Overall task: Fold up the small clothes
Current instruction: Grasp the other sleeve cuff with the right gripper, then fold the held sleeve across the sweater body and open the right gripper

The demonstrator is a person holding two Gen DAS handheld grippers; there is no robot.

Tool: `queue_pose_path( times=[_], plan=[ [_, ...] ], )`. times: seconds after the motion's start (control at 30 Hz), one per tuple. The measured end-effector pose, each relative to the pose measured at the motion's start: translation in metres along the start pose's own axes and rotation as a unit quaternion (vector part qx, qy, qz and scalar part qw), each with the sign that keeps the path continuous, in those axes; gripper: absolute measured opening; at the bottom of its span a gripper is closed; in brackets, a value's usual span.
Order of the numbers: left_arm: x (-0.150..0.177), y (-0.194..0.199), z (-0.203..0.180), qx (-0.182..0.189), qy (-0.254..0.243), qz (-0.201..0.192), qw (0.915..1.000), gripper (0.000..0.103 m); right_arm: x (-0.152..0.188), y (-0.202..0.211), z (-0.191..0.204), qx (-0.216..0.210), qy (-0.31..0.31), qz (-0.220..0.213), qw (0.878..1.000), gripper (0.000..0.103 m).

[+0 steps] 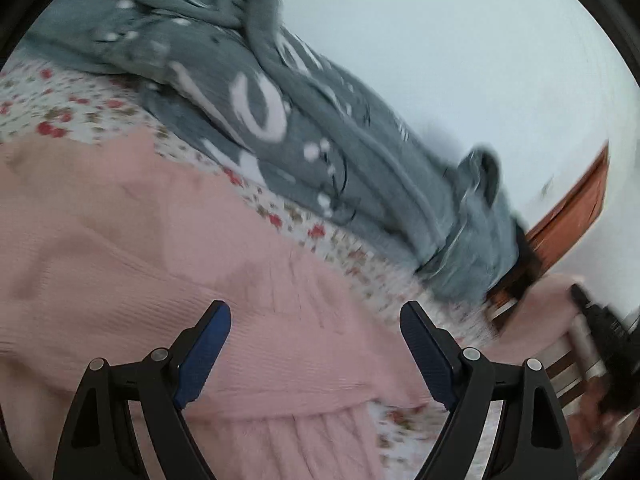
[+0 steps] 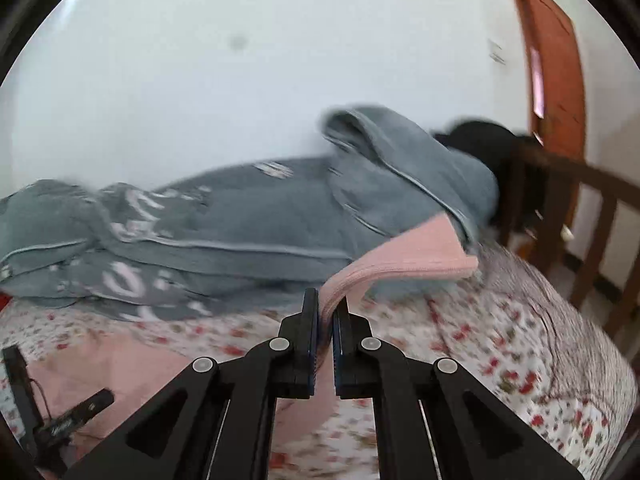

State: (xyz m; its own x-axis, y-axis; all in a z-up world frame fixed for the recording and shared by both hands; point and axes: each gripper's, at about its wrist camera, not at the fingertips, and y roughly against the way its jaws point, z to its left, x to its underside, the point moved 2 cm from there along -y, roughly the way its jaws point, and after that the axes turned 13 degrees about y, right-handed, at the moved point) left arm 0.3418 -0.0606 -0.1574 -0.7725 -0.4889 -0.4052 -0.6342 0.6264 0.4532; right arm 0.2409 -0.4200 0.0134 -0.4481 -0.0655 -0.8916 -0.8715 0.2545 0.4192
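Note:
A pink ribbed knit garment [image 1: 120,240] lies spread on the floral bed sheet [image 1: 60,100]. My left gripper [image 1: 316,320] is open, its blue pads apart just above the pink cloth, holding nothing. My right gripper [image 2: 327,308] is shut on an edge of the pink garment [image 2: 408,252] and holds it lifted off the bed, the cloth draping from the jaws. More of the pink garment lies flat at the lower left of the right wrist view [image 2: 132,368]. The left gripper also shows there [image 2: 48,420].
A grey blanket with white print [image 1: 280,112] lies bunched along the wall side of the bed [image 2: 240,224]. A dark wooden bed rail [image 2: 592,216] and an orange door [image 2: 556,60] stand to the right. The white wall [image 2: 240,80] is behind.

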Motion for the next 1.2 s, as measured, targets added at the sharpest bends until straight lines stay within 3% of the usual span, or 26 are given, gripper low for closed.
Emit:
queue_pose_path(
  times=[0.1,0.23,0.33,0.43,0.57,0.7,0.73,0.8,0.83,0.93,1.1,1.13,1.2],
  plan=[
    [-0.016,0.055,0.008,-0.01,-0.012,-0.047,0.9988,0.086,-0.028,0.022,0.058,-0.039,0.034,-0.037,0.998,0.006],
    [-0.033,0.137,0.048,-0.099,-0.053,-0.089,0.9897,0.087,-0.045,0.03,0.145,-0.095,0.075,-0.068,0.99,0.006],
    [-0.04,0.187,0.098,-0.155,-0.036,-0.114,0.9806,0.086,-0.042,0.026,0.217,-0.143,0.094,-0.064,0.983,0.006],
    [-0.042,0.244,0.161,-0.202,0.008,-0.144,0.9688,0.086,-0.023,0.011,0.287,-0.209,0.092,-0.028,0.973,0.006],
    [-0.04,0.281,0.209,-0.22,0.055,-0.146,0.9629,0.085,0.029,-0.019,0.38,-0.27,0.111,0.053,0.955,0.008],
    [-0.04,0.289,0.221,-0.239,0.048,-0.145,0.9588,0.085,0.09,-0.036,0.442,-0.358,0.151,0.16,0.907,0.027],
    [-0.041,0.285,0.219,-0.242,0.036,-0.139,0.9596,0.085,0.098,-0.034,0.445,-0.365,0.16,0.169,0.901,0.032],
    [-0.041,0.283,0.217,-0.245,0.02,-0.128,0.9608,0.085,0.104,-0.026,0.437,-0.365,0.166,0.164,0.901,0.04],
    [-0.041,0.275,0.211,-0.247,0.01,-0.12,0.9616,0.085,0.103,-0.019,0.427,-0.358,0.165,0.157,0.905,0.048],
    [-0.039,0.245,0.193,-0.234,-0.023,-0.083,0.9685,0.085,0.096,-0.001,0.375,-0.332,0.136,0.127,0.925,0.06],
    [-0.047,0.184,0.157,-0.188,-0.053,-0.027,0.9803,0.085,0.1,0.004,0.289,-0.293,0.094,0.129,0.943,0.066],
    [-0.05,0.173,0.151,-0.192,-0.055,-0.024,0.9796,0.083,0.106,0.002,0.268,-0.282,0.082,0.135,0.946,0.066],
    [-0.058,0.152,0.14,-0.203,-0.066,-0.022,0.9768,0.064,0.115,0.0,0.237,-0.267,0.062,0.145,0.951,0.066]
  ],
)
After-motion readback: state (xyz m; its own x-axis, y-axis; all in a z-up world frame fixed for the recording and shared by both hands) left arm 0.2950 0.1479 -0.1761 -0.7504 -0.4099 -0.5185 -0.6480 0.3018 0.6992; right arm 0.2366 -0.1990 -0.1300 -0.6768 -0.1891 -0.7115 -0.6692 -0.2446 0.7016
